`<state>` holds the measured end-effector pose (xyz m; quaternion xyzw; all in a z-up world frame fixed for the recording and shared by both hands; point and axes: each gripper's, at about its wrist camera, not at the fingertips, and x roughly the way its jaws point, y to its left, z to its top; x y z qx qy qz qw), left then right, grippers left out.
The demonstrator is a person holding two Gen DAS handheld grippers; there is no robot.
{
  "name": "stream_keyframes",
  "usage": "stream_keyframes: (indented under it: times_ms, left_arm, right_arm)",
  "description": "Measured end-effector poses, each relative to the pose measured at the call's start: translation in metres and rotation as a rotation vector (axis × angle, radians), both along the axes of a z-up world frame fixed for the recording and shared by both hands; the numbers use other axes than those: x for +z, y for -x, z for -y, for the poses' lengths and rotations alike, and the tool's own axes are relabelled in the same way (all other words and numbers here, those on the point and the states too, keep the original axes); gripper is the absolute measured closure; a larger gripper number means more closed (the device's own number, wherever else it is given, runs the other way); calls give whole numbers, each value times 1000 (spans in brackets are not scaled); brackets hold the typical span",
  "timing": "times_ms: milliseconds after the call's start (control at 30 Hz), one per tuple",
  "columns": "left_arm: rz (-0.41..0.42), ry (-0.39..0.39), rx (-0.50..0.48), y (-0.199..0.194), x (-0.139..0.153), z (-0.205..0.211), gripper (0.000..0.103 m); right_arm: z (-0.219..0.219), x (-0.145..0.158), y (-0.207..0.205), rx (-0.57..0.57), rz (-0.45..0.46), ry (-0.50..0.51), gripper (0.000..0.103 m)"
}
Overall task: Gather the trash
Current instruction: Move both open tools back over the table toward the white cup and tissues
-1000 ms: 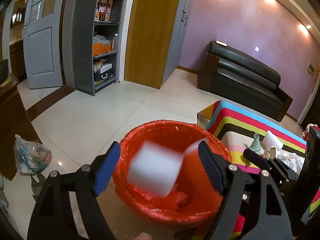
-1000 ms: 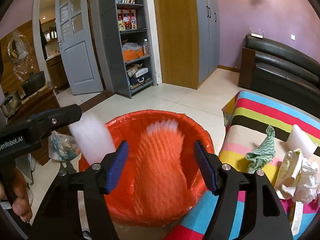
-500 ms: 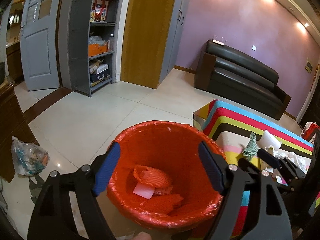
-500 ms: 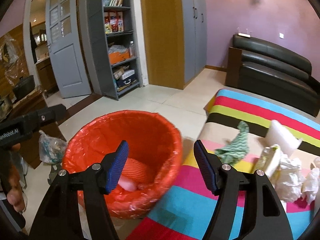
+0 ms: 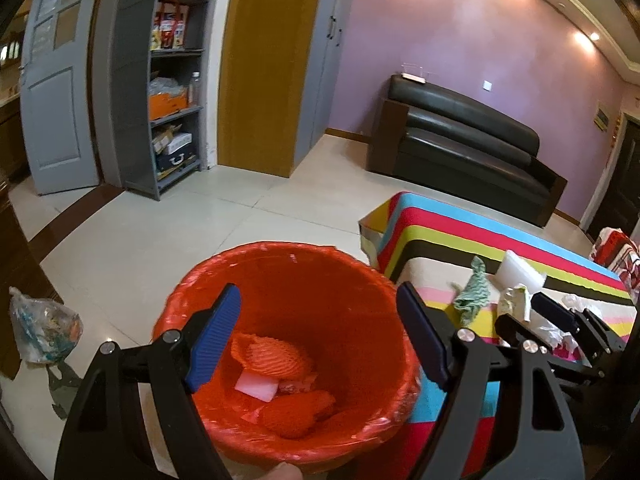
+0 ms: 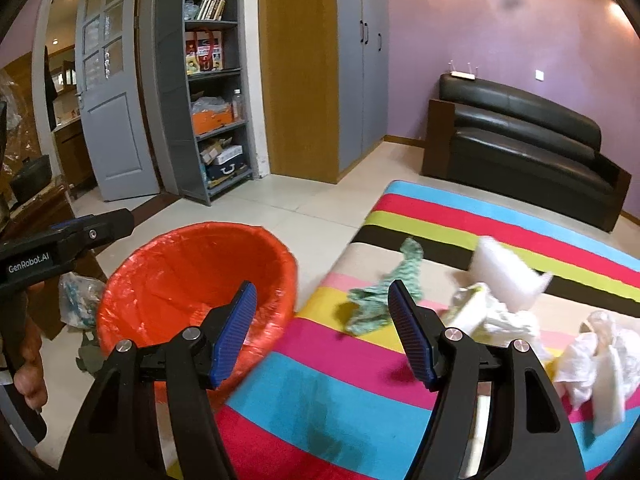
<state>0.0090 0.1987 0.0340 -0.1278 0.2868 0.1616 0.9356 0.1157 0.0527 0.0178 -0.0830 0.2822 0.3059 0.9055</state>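
My left gripper (image 5: pixel 318 308) hangs open and empty over the orange-lined trash bin (image 5: pixel 280 246). At the bin's bottom lie orange foam nets (image 5: pixel 272 356) and a white foam piece (image 5: pixel 256 386). My right gripper (image 6: pixel 320 300) is open and empty above the near left edge of the striped table (image 6: pixel 360 392), beside the bin (image 6: pixel 192 264). On the table lie a green cloth (image 6: pixel 380 296), a white foam block (image 6: pixel 504 268) and crumpled white paper (image 6: pixel 600 352). The green cloth (image 5: pixel 474 296) and the foam block (image 5: pixel 520 274) also show in the left wrist view.
A filled plastic bag (image 5: pixel 40 328) sits on the tiled floor left of the bin, by a dark wooden cabinet. A grey shelf unit (image 5: pixel 172 80) and a door stand at the back left. A black sofa (image 5: pixel 460 140) lines the purple wall behind the table.
The white foam block and an orange net fell into the bin and came to rest. Both grippers swung right; the right one went from over the bin to over the table edge.
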Motion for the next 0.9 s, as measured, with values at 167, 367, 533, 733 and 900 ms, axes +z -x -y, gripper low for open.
stream_keyframes:
  times_ms: [167, 367, 533, 733, 900]
  left_arm:
    - [4, 3, -34, -11, -2, 16, 26]
    - [-2, 4, -73, -26, -6, 33, 26]
    - [-5, 11, -101, -39, -10, 48, 26]
    - [-11, 18, -152, -57, -17, 73, 28]
    - [-22, 28, -199, -72, -24, 95, 31]
  right_arm:
    - [22, 0, -3, -24, 8, 3, 36]
    - [51, 0, -10, -68, 3, 7, 35]
    - [76, 0, -15, -110, 7, 14, 35]
    - [111, -2, -25, -162, 2, 28, 35]
    - [143, -6, -33, -206, -9, 38, 35]
